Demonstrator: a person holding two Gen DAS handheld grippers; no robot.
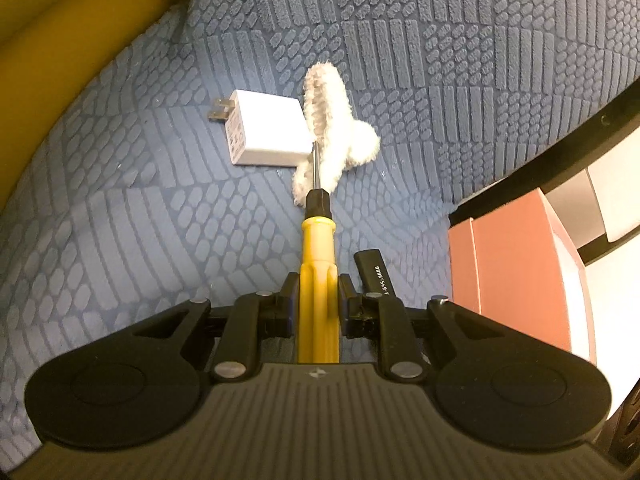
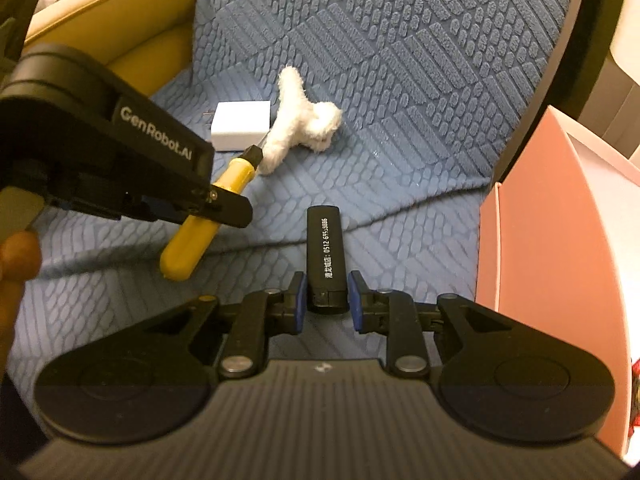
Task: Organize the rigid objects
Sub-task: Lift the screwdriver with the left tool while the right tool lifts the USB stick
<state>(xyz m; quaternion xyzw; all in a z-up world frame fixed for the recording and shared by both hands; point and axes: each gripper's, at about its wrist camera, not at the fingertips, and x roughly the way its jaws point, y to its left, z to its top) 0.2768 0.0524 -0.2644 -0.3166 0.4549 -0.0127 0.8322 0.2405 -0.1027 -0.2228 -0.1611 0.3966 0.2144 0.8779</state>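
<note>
Your left claw grips the yellow screwdriver, your right claw the black stick (both lifted); carry them next to the pink box.

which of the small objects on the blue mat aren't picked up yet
The white plug-in charger block and the fluffy white clip lie loose on the mat, touching each other. The yellow-handled screwdriver and black USB stick are each gripped.

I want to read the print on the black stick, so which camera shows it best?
The right wrist view: the black stick lies lengthwise between the right gripper pads, its white print facing the camera. The left wrist view shows only a short end of it beside the yellow screwdriver, with a few digits.
</note>
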